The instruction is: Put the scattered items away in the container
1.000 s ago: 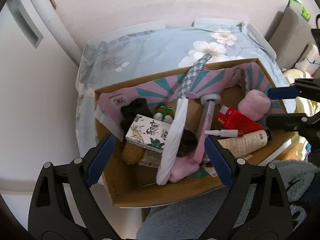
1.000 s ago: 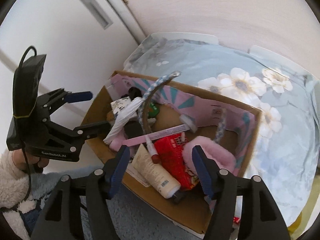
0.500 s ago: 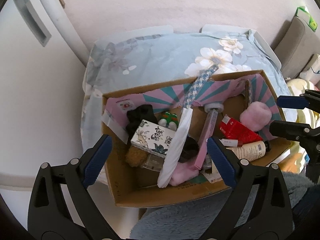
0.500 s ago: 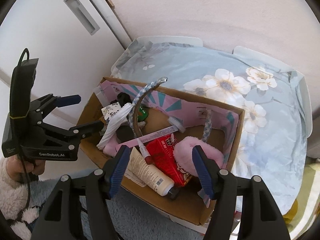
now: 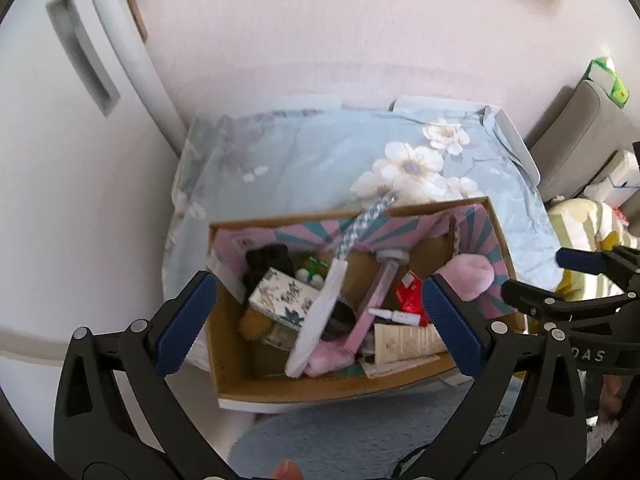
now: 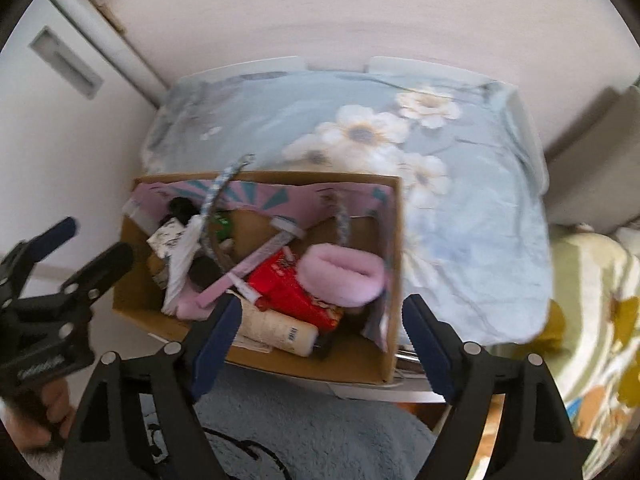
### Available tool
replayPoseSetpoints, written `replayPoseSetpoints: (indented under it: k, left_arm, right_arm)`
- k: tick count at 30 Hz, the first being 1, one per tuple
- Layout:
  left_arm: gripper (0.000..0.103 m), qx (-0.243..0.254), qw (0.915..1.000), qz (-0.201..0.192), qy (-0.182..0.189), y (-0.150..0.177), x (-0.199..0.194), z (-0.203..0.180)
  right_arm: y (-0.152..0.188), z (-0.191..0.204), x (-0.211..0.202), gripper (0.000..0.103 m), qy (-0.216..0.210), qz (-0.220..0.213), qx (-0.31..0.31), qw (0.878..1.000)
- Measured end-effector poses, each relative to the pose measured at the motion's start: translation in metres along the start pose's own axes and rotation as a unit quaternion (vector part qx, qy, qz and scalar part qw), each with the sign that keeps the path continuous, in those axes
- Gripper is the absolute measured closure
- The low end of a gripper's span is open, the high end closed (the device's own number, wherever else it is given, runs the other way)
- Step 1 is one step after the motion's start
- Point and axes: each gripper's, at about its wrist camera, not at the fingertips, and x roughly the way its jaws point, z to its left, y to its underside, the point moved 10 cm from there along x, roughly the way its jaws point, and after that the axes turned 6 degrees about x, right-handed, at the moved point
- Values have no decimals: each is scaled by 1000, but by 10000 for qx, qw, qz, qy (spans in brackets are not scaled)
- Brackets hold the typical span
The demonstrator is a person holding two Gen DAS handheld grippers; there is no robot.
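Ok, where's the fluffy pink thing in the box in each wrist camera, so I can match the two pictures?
Left wrist view: the fluffy pink thing sits right of centre, at the right end of the cardboard box, beside the red packet.
Right wrist view: it lies near the picture's middle, against the box's right wall.
Shared landmark: the blue-white braided band sticking up over the box's far rim.

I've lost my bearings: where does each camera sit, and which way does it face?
Left wrist: on the left gripper, looking steeply down into the box; the right gripper shows at right.
Right wrist: on the right gripper, also looking down; the left gripper and a hand show at left.
Shared: box, floral cloth.
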Motion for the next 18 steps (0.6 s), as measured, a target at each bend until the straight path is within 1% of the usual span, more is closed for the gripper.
replayPoseSetpoints:
  k: [1,3,6,9,18]
  left_arm:
    - [1,52,9999,-58,-90,-4,-1,2]
    - [1,64,9998,-90,-158,-7,-2,4]
    - [1,-34,9999,-75,-79,-8,0,6]
    - [1,-80,10000,30,-48,-6,6,8]
    - [1,-41,9999,106,-16,-7,13,10]
  right_arm:
    - [-1,-5,-1,24,214,-40,32,9998]
    - [-3,-10,-2,24,380,-104,106,9992]
    - [-7,-14,-5,24,382,-189,254,9988]
    - [-10,-16,-9,24,442,-286,355,9980]
    - [-9,-13,-8,24,434,-264,523,9973]
